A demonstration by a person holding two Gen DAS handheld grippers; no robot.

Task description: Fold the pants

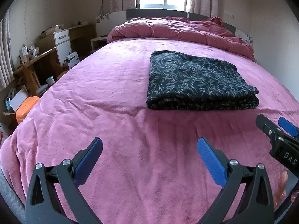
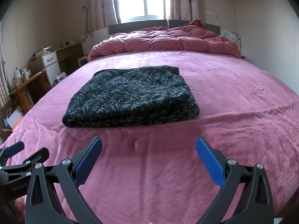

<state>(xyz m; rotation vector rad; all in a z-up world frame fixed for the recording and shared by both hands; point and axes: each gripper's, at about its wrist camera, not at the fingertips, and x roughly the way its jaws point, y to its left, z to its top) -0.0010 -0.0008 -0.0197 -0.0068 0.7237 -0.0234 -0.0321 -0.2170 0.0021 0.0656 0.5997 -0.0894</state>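
Observation:
The pants (image 1: 200, 82) are dark with a pale leaf print. They lie folded into a flat rectangular stack on the pink bed cover (image 1: 112, 85); they also show in the right wrist view (image 2: 130, 97). My left gripper (image 1: 149, 145) is open and empty, above the cover, nearer than the pants and to their left. My right gripper (image 2: 149, 145) is open and empty, nearer than the pants and slightly right of them. The right gripper shows at the right edge of the left wrist view (image 1: 276, 130); the left gripper shows at the left edge of the right wrist view (image 2: 24, 153).
A bunched pink duvet (image 1: 177, 29) lies at the head of the bed under the window (image 2: 138, 0). Left of the bed stand a wooden desk (image 1: 35, 59), a white cabinet (image 1: 62, 43), an orange box (image 1: 26, 108) and floor clutter. A wall (image 2: 271, 37) runs along the right.

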